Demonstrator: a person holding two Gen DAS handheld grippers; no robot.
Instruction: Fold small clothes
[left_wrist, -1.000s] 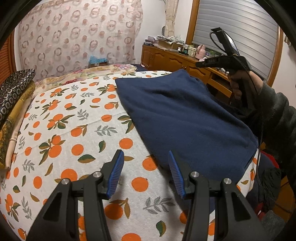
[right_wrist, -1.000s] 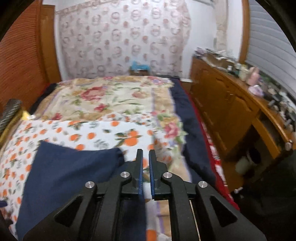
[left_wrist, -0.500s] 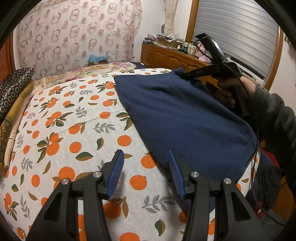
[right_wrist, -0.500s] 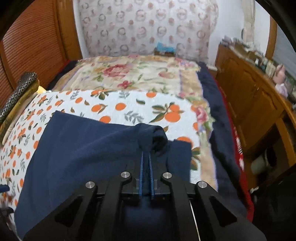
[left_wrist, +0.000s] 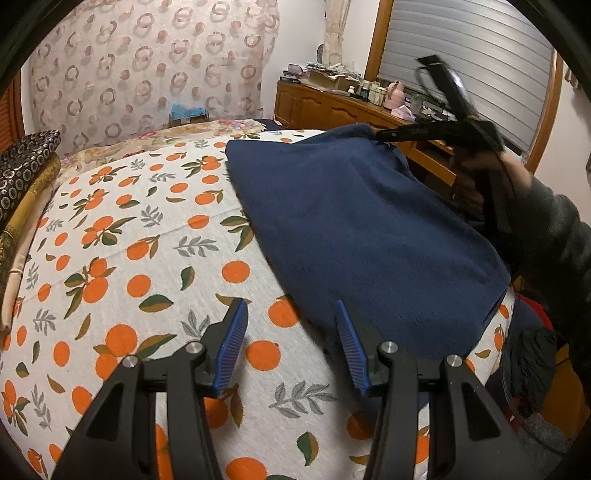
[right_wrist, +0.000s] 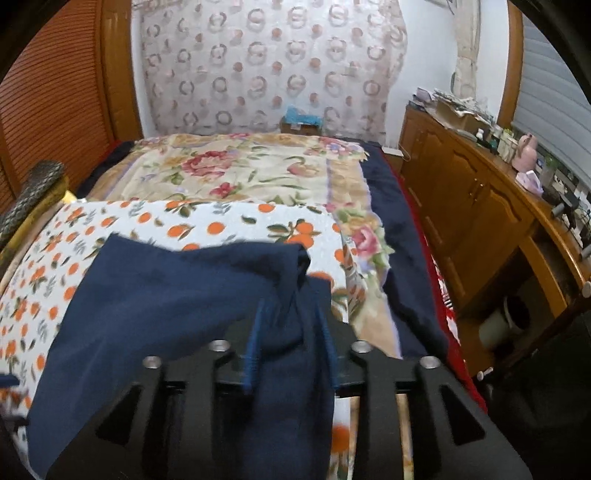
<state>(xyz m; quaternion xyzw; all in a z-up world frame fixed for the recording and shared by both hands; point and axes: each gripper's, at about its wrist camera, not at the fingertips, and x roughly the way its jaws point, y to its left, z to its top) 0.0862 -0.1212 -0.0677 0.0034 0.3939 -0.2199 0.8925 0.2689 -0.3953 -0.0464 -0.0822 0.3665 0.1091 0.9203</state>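
Fleecy navy cloth (left_wrist: 362, 236) seemingly between parted right tongs (right_wrist: 291, 347).

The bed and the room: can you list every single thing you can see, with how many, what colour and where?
navy cloth: one, dark blue, on the orange-print sheet, far corner bunched up
orange-print sheet: one, white with oranges, covering the near bed
floral blanket: one, cream with red flowers, beyond the sheet
folded fabrics: a small pile, black and gold, at the left edge of the bed
wooden cabinet: one, brown, along the right wall, clutter on top
pink jug: one, pink, on the cabinet
ring-pattern curtain: one, pale pink, back wall
left gripper: black with blue pads, open over the sheet
right gripper: black, open, cloth corner between its fingers
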